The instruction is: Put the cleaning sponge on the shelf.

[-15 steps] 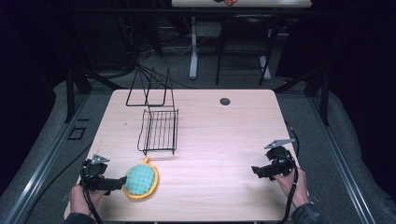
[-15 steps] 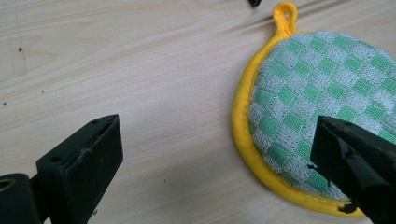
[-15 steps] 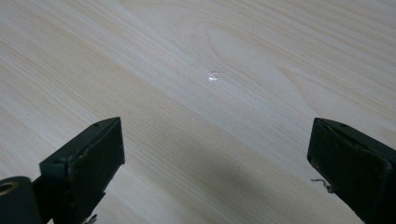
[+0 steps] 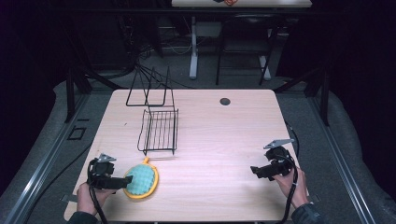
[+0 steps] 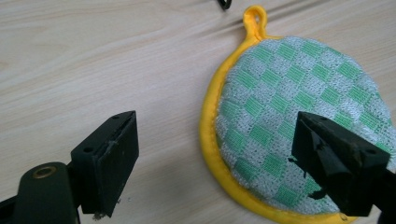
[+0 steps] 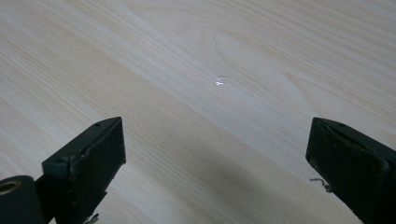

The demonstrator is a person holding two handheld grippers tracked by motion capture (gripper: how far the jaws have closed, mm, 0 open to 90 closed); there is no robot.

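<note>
Both grippers stand with jaws wide apart over the wooden table (image 4: pixel 224 154): the left gripper (image 4: pixel 125 181) straddling the round pot holder's (image 4: pixel 141 180) yellow-rimmed edge, the right gripper (image 4: pixel 254 170) above bare wood.

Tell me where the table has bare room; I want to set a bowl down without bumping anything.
The widest bare patch lies between the wire rack and the right gripper, reaching back toward the dark round spot. The strip left of the rack is bare too. The near-left corner is crowded: the left gripper sits at the round potholder.
</note>
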